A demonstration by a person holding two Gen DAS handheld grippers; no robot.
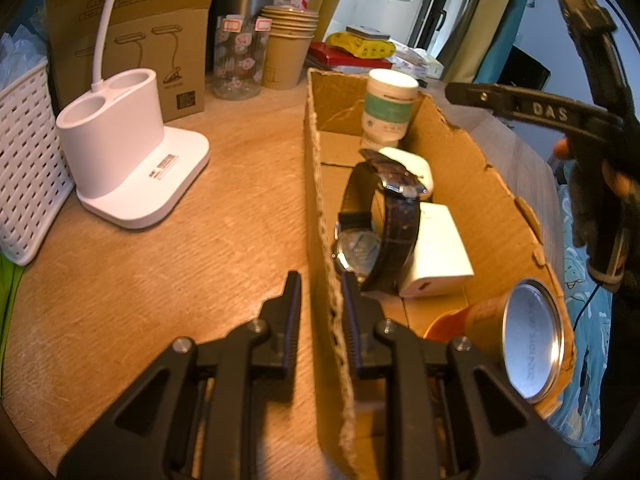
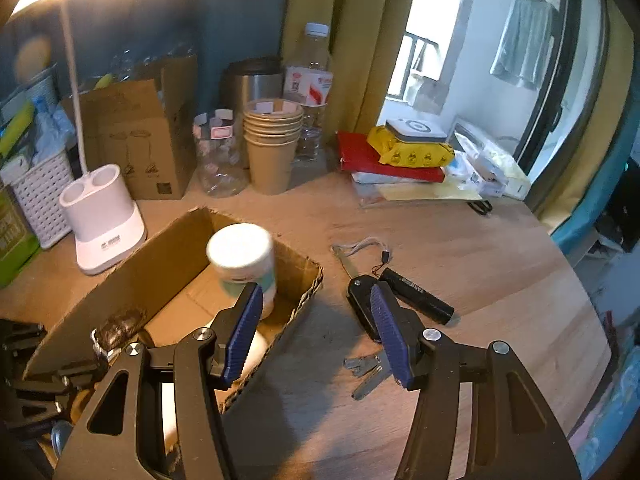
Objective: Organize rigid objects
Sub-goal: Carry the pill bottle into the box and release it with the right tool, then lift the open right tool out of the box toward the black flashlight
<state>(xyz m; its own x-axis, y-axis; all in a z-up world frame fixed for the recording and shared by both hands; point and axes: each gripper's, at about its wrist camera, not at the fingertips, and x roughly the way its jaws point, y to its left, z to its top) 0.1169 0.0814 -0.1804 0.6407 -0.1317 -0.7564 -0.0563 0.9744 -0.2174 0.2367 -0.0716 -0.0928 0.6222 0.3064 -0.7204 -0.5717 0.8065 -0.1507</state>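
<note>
Cardboard box (image 1: 460,152) wall sits clamped between the left gripper (image 1: 320,300) jaws, while the "DAS"-marked right gripper (image 2: 316,312) hovers with jaws spread.

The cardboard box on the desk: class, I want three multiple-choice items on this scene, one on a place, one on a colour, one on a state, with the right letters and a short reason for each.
1. Where is the wristwatch?
A. inside the cardboard box
B. on the lamp base
C. on the red book

2. What colour are the pads on the right gripper?
A. red
B. blue
C. white

3. How does the left gripper stand?
A. open in the air, away from the box
B. shut on the tin can
C. set astride the box's near wall

Answers:
1 A: the left wrist view shows the watch among the white charger and the white pill bottle within the box walls.
2 B: the right wrist view shows ribbed blue fingertips.
3 C: one finger lies outside the wall, one inside.
</note>
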